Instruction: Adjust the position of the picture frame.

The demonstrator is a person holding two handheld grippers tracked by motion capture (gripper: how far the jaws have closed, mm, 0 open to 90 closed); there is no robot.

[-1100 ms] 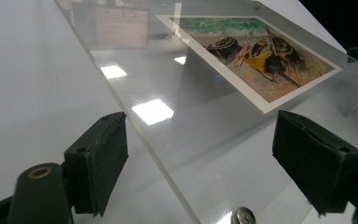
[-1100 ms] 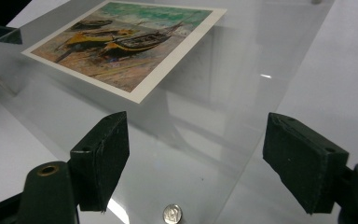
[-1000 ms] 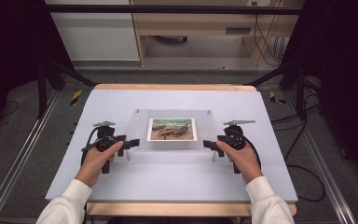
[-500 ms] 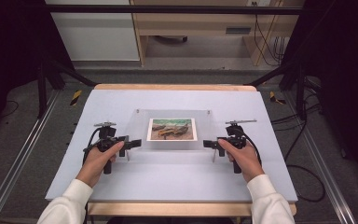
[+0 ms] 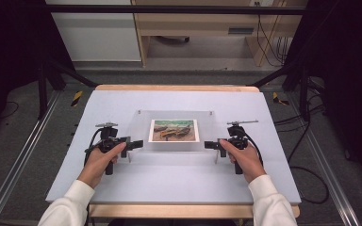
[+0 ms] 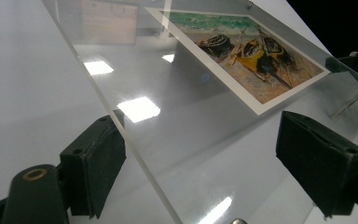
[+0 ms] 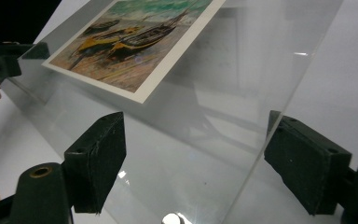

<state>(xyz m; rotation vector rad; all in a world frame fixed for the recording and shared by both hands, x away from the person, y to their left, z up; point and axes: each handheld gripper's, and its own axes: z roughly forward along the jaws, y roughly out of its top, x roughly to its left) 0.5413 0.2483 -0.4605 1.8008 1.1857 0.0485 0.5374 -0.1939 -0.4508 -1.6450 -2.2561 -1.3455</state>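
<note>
Both grippers (image 5: 134,143) (image 5: 209,144) unmoved, jaws open around acrylic frame (image 5: 174,123)

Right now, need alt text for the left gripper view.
A clear acrylic sheet slants between the left gripper's two open black jaws, with a printed picture of beached boats under it on a white table.

White sleeves (image 5: 70,205) reach onto a pale, bluish-white table cover (image 5: 179,174) with a light wood edge showing around it, and both the left gripper (image 5: 136,143) and the right gripper (image 5: 209,144) are black all over. On the clear, colourless acrylic sheet (image 6: 168,140) sits a white-bordered picture (image 5: 174,130): dark and yellow boats on sandy brown, under a green-turquoise band.
</note>
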